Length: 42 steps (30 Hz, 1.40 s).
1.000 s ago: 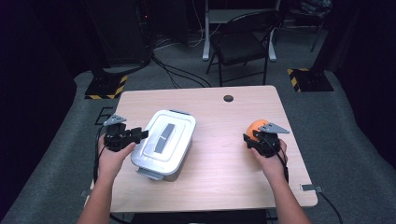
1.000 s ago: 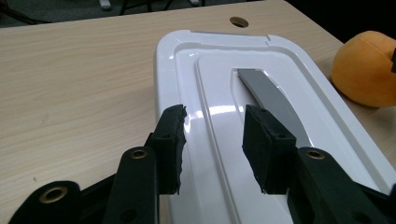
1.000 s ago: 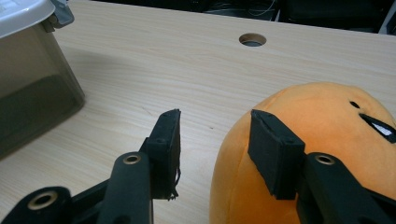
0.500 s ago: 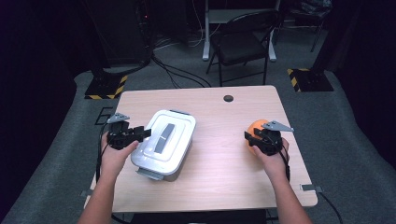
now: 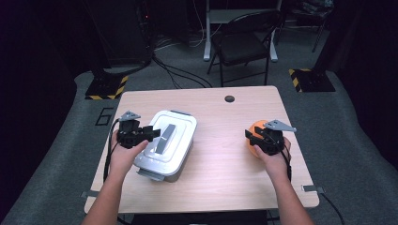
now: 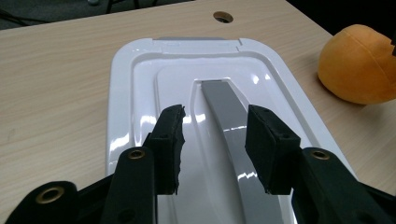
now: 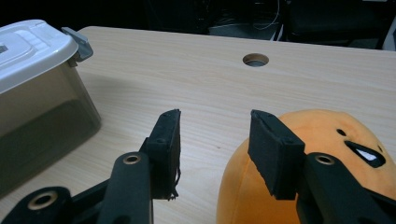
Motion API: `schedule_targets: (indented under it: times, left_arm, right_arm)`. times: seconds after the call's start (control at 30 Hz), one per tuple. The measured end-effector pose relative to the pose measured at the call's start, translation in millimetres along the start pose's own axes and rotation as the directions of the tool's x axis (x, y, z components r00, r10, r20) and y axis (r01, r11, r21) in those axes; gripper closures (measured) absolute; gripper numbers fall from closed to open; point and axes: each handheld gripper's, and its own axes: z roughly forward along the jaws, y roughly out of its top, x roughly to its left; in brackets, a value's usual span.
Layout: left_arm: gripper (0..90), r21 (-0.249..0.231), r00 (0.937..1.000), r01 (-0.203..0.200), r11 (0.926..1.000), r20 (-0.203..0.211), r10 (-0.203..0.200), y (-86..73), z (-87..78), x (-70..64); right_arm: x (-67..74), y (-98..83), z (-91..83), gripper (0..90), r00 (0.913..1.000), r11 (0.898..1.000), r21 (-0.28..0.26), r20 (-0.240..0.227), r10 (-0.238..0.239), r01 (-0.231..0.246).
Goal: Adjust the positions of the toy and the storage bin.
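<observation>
Overhead, high view: lidded white box (image 5: 165,145) on table (image 5: 225,183), left gripper (image 5: 151,133) at its edge; right gripper (image 5: 253,137) against orange plush (image 5: 254,131).
Left gripper view: jaws parted over grey lid handle (image 6: 226,107).
Right gripper view: jaws apart, one over plush.

My left gripper (image 5: 151,133) and right gripper (image 5: 256,136) are black, each topped by a grey three-cornered plate and trailing a black cable. Brass-ringed holes mark the jaw arms; the pads (image 6: 170,140) are rough black foam. My forearms are bare.
</observation>
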Motion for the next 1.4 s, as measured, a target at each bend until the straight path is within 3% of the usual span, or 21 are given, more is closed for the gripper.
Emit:
schedule_targets:
  times: [0.23, 0.57, 0.87, 0.93, 1.4]
  left_arm:
    - [55.7, 0.028, 0.9993, -0.032, 0.9991, -0.016, 0.032, 0.9, 10.4, -10.9]
    - [54.8, 0.069, 0.9979, -0.043, 0.9967, -0.046, 0.046, -0.9, 19.1, -19.1]
    - [55.0, 0.143, 0.9954, -0.067, 0.9874, -0.058, 0.076, 4.2, 19.6, -23.8]
    - [55.0, 0.146, 0.9958, -0.053, 0.9878, -0.065, 0.064, 3.8, 21.3, -25.3]
    - [61.0, 0.192, 0.9941, -0.057, 0.9797, -0.079, 0.074, 4.0, 27.2, -29.1]
  right_arm:
    - [-3.5, 2.3, -3.5, 53.1, 0.9999, 1.0, -0.014, 0.008, 0.01, -0.01]
    - [-8.5, 2.5, -4.7, 53.1, 0.9995, 1.0, -0.019, 0.02, 0.025, -0.024]
    - [-11.8, 2.5, -4.6, 53.0, 0.999, 0.999, -0.023, 0.025, 0.036, -0.036]
    - [-12.3, 2.5, -4.5, 53.0, 0.9989, 0.999, -0.022, 0.027, 0.039, -0.038]
    - [-12.3, 1.5, -2.3, 52.8, 0.9988, 0.999, -0.018, 0.024, 0.042, -0.042]
